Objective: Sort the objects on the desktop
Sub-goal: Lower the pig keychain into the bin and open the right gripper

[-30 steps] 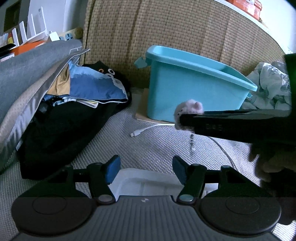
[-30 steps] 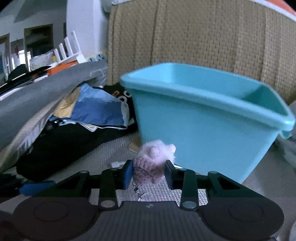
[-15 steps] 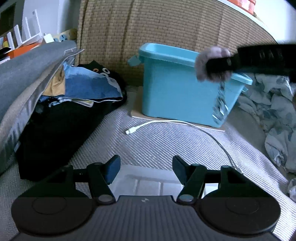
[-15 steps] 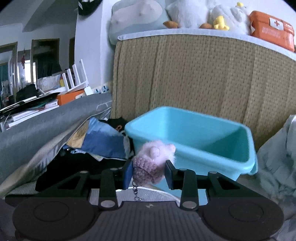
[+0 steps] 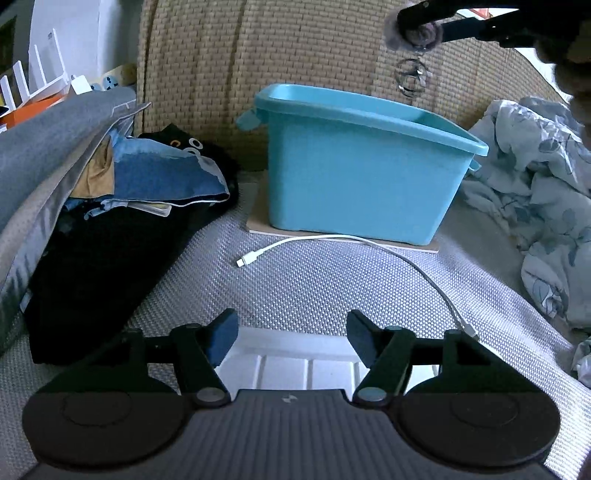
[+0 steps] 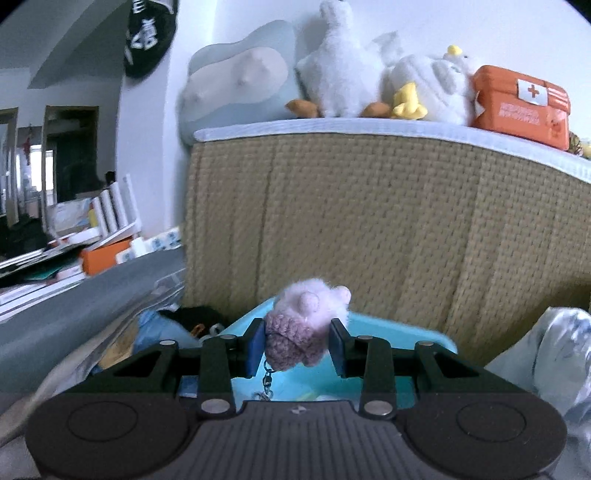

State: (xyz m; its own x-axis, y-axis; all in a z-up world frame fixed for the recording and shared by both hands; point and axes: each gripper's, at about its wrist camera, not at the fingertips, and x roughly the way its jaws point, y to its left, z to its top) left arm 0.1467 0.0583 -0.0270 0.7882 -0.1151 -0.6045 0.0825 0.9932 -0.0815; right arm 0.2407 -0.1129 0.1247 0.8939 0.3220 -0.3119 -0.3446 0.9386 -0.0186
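My right gripper (image 6: 297, 347) is shut on a small pink plush keychain (image 6: 303, 328) with a knitted cap; its chain and key rings hang below. In the left wrist view the keychain (image 5: 412, 31) hangs high above the far side of the turquoise plastic bin (image 5: 354, 173), its rings (image 5: 410, 75) dangling over the rim. The bin's rim (image 6: 388, 325) shows just below the right gripper. My left gripper (image 5: 291, 334) is open and empty, low over a white plastic tray (image 5: 295, 365) on the grey woven mat.
A white charging cable (image 5: 332, 243) lies on the mat in front of the bin. Piled dark and blue clothes (image 5: 147, 184) lie left, a floral blanket (image 5: 535, 206) right. A woven headboard (image 6: 369, 221) stands behind, with plush toys (image 6: 351, 74) and an orange first-aid box (image 6: 521, 103) on top.
My right gripper has risen with the plush keychain from the bin's front, low by the mat, to well above its rim. The left gripper has stayed open over the tray.
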